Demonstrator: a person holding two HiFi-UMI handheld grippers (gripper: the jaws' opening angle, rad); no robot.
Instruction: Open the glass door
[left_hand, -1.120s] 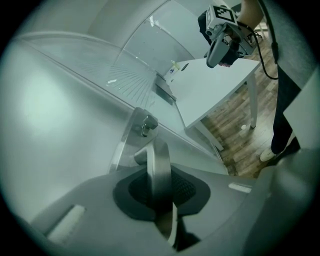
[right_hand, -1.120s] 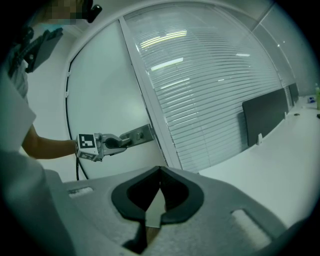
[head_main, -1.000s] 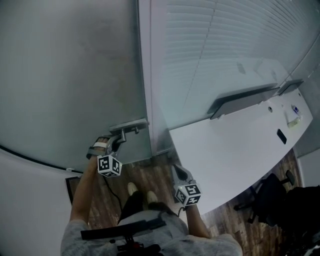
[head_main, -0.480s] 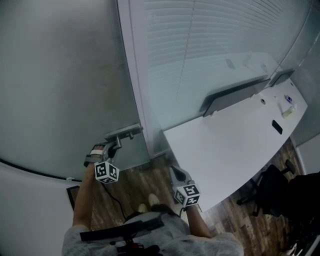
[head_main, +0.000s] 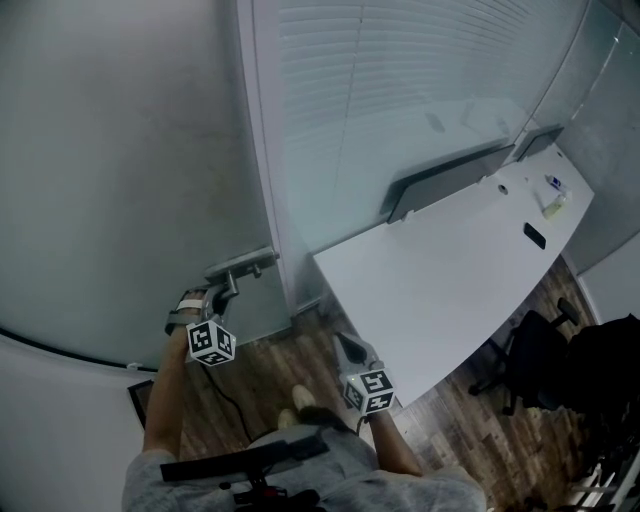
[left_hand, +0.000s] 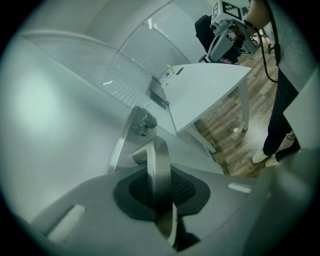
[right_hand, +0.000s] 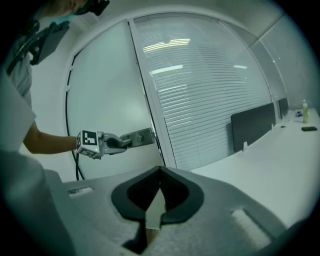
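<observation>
The frosted glass door (head_main: 120, 150) fills the left of the head view, with its metal lever handle (head_main: 245, 264) near the door's right edge. My left gripper (head_main: 222, 290) is shut on the lever (left_hand: 156, 165), which runs upright between the dark pads; the handle plate (left_hand: 142, 122) lies beyond. The right gripper view shows the left gripper (right_hand: 117, 142) holding the handle (right_hand: 137, 137) from the side. Lower down, in front of the person's body, my right gripper (head_main: 345, 345) hangs free and shut with nothing in its jaws (right_hand: 160, 175).
A glass wall with blinds (head_main: 380, 100) stands right of the door frame. A white desk (head_main: 440, 270) juts out close to my right gripper, with small items at its far end. A dark chair (head_main: 540, 360) sits at the right, and a black cable (head_main: 225, 400) runs over the wooden floor.
The head view has swung, so door frame and desk sit further left. My left gripper keeps its hold on the lever. My right gripper has shifted slightly.
</observation>
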